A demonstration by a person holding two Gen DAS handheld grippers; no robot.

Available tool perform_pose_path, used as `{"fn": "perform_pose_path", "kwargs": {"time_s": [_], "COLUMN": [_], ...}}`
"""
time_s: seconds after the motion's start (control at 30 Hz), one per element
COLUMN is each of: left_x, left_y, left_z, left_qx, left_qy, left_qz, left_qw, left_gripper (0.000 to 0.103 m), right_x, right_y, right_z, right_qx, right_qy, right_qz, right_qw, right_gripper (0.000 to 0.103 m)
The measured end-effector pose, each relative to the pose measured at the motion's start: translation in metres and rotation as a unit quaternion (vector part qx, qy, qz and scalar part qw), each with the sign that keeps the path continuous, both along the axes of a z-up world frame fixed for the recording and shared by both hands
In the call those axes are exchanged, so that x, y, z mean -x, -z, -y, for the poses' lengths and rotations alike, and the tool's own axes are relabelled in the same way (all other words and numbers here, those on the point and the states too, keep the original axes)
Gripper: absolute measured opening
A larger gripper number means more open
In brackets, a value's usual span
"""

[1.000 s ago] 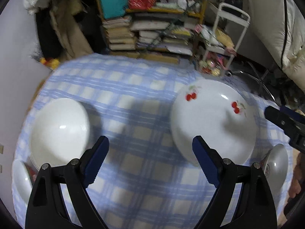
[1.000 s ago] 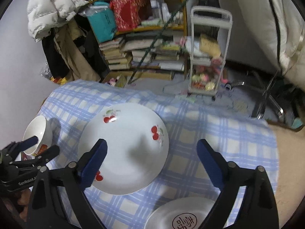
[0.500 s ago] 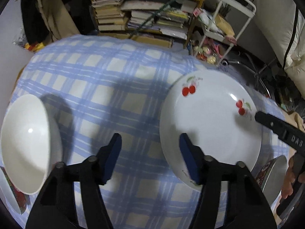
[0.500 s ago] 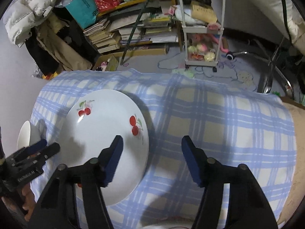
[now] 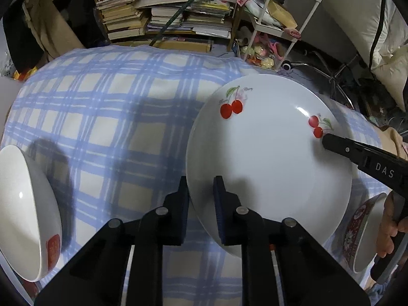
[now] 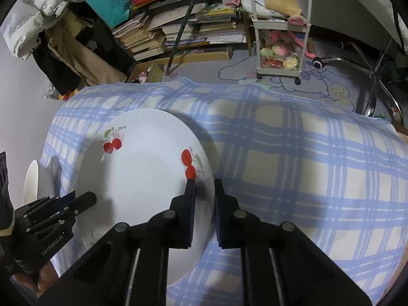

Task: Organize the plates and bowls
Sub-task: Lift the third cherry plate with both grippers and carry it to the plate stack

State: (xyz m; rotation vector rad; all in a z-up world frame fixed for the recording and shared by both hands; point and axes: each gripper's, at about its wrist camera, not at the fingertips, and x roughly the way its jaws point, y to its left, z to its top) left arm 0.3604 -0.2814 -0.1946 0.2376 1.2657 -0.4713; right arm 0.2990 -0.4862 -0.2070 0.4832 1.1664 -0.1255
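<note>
**Both grippers clamp opposite rims of the cherry plate**

The round white ceramic plate with red cherry prints [image 5: 267, 158] lies on the blue-and-cream checked tablecloth [image 5: 114, 117]. The left gripper [image 5: 201, 193] has just been closing and now pinches the plate's left rim between its blue pads; the right gripper [image 6: 205, 193] has likewise just closed on the right rim beside a cherry print.

Only the left wrist view shows the white ceramic bowl with a red mark [image 5: 28, 214] near the table's left edge, and a red-patterned bowl [image 5: 362, 229] at lower right, partly hidden by the person's hand [image 5: 390, 227]. In the right wrist view the white bowl is a mere sliver behind the left gripper. That view alone shows the white puffer jacket [image 6: 33, 12] and more of the white wheeled cart [image 6: 280, 38]. The plate's near edge is covered by gripper bodies in both views.
</note>
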Motion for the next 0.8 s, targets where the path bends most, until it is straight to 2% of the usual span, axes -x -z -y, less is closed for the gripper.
{"fn": "perform_pose_path", "kwargs": {"time_s": [0.1,0.23,0.47,0.63,0.8], "left_x": [0.005,0.013,0.029,0.043,0.064], "left_y": [-0.005,-0.014,-0.041,-0.065,-0.082], "left_z": [0.000,-0.007,-0.035,-0.056,-0.081], "left_qx": [-0.012,-0.021,-0.007,0.006,0.010], "left_qy": [0.009,0.008,0.001,-0.005,-0.011], "left_qz": [0.009,0.012,0.025,0.041,0.049], "left_qw": [0.9998,0.9997,0.9997,0.9991,0.9987], "left_gripper": [0.017,0.017,0.017,0.017,0.017], "right_x": [0.005,0.008,0.020,0.034,0.048], "right_y": [-0.003,-0.010,-0.031,-0.045,-0.067], "right_z": [0.002,-0.007,-0.030,-0.043,-0.067], "right_qx": [-0.017,-0.013,-0.013,-0.030,-0.018], "right_qy": [0.013,0.004,-0.005,0.001,-0.010], "right_qz": [0.006,0.003,0.018,0.036,0.047], "right_qw": [1.000,1.000,1.000,0.999,0.999], "right_gripper": [0.013,0.013,0.013,0.013,0.013]}}
